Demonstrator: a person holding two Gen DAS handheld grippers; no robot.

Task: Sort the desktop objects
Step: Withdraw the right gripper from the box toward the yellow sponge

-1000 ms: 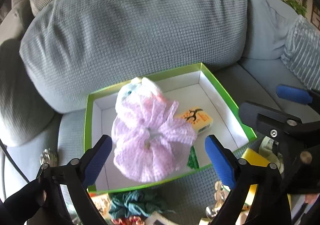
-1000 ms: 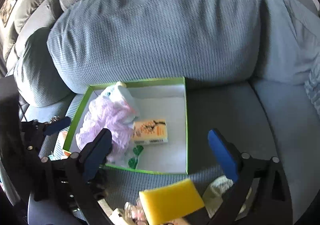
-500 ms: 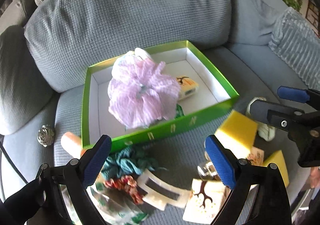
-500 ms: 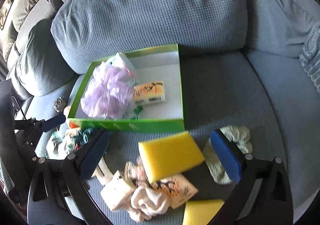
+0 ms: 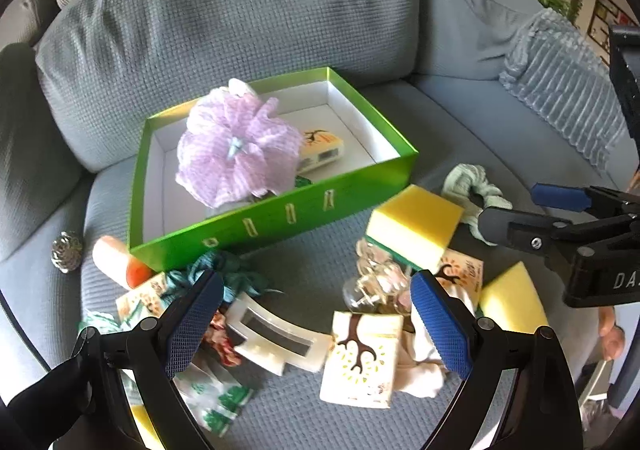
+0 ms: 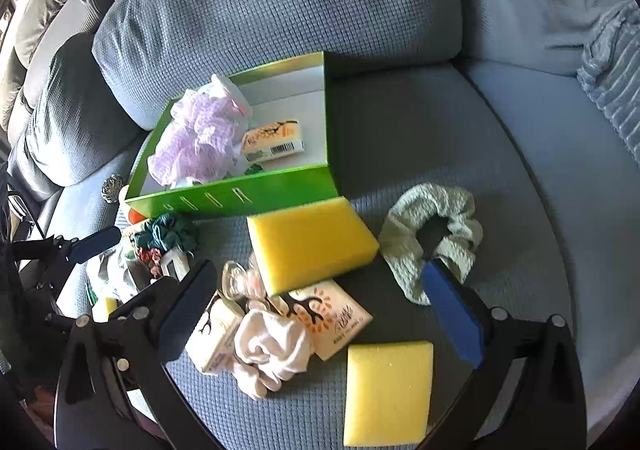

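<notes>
A grey sofa (image 6: 400, 137) carries everything; the landmark is the green box (image 5: 280, 209) standing on its seat against the back cushion. Inside the box lie a lilac mesh pouf (image 5: 240, 149), filling its left half, and an orange-printed soap packet (image 6: 274, 139) just right of the pouf. In front of the box's right corner a large yellow sponge (image 6: 308, 242) rests tilted on smaller clutter, with a pale green scrunchie (image 6: 432, 238) to its right. Nearer than that sponge sit a second yellow sponge (image 6: 388, 390) and a white scrunchie (image 6: 272, 350). In front of the box's left corner lies a teal scrunchie (image 5: 224, 274). Both the left tongs (image 5: 316, 326) and right tongs (image 6: 324, 314) hover spread wide, pinching nothing.
</notes>
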